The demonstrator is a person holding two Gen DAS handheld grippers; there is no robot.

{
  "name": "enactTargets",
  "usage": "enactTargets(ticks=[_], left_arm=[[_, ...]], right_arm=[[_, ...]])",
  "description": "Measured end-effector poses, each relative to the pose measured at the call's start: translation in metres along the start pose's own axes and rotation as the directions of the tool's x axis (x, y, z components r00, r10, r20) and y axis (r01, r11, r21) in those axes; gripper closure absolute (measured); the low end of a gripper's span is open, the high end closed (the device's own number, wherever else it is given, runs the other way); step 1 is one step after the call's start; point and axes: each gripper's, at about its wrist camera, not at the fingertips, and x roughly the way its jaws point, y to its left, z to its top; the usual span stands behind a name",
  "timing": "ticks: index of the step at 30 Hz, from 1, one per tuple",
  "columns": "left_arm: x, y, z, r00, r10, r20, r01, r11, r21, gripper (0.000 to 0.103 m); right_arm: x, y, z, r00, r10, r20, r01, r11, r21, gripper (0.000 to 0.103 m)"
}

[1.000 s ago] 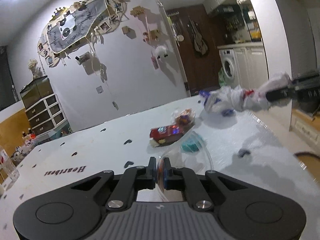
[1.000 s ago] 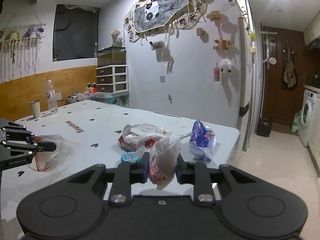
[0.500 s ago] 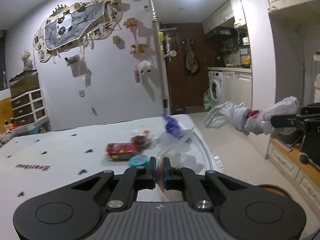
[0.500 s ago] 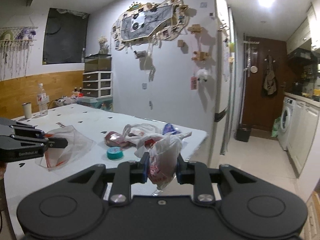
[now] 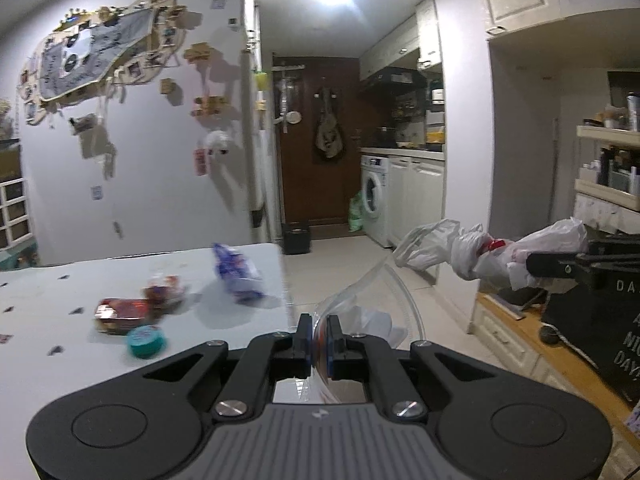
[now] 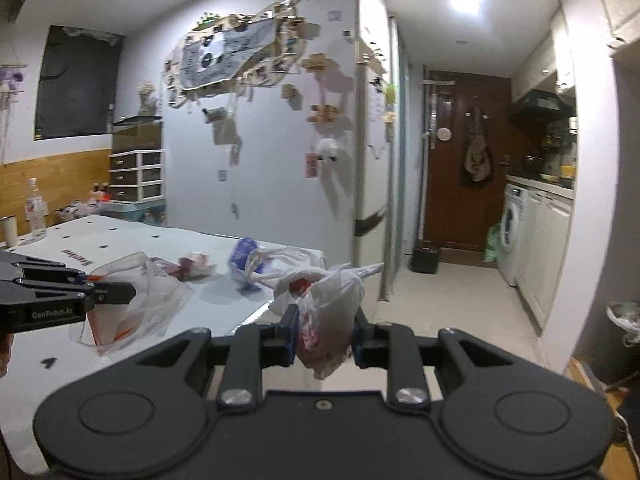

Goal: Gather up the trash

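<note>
White table (image 5: 60, 368) w/ small dark heart marks is occupying the 7–10 o'clock part of the left wrist view; its far corner is ending near the hallway floor. On it, four trash items are lying loose: blue-purple wrapper (image 5: 238, 274) at approx. 11 o'clock of centre, nearest the table corner; red packet (image 5: 120, 314) at 9 o'clock; a small clear-wrapped snack (image 5: 164, 288) just beside the red packet, toward the blue wrapper; teal round lid (image 5: 146, 342) at 8 o'clock, near the red packet's front edge. All are motion-blurred.

White plastic bag (image 6: 328, 316), knotted, w/ red print showing, is being pinched in the right gripper (image 6: 325, 338); jaws are standing partly apart w/ the bag bulk filling the gap. Bag is hanging off the table edge side, at 6 o'clock of centre in the right wrist view.

Clear plastic bag (image 6: 132, 300) w/ orange marking is being held in the left gripper (image 5: 318, 340); jaws are pressed together on the thin film. In the right wrist view it is sitting at 8 o'clock, above the table surface.

Grippers are standing apart, not touching. Small bin w/ white liner (image 6: 624, 320) is showing at 3 o'clock on the floor, partly cut off.
</note>
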Motion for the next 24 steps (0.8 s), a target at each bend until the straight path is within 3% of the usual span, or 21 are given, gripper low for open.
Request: enactTargets(ticks=[13,24], left_arm=[[0.042,-0.084,-0.012,0.992,-0.124,-0.037,0.124,0.992,0.008,0.096],[0.095,-0.119,-0.054,0.967,-0.192,-0.167,0.187,0.981,-0.045,0.096]], right_arm=[[-0.029,-0.074,-0.042,0.992,-0.119,-0.048,0.123,0.99,0.069,0.077],[-0.02,-0.11,-0.091,0.978,-0.146,-0.146,0.164,0.979,0.118,0.077]])
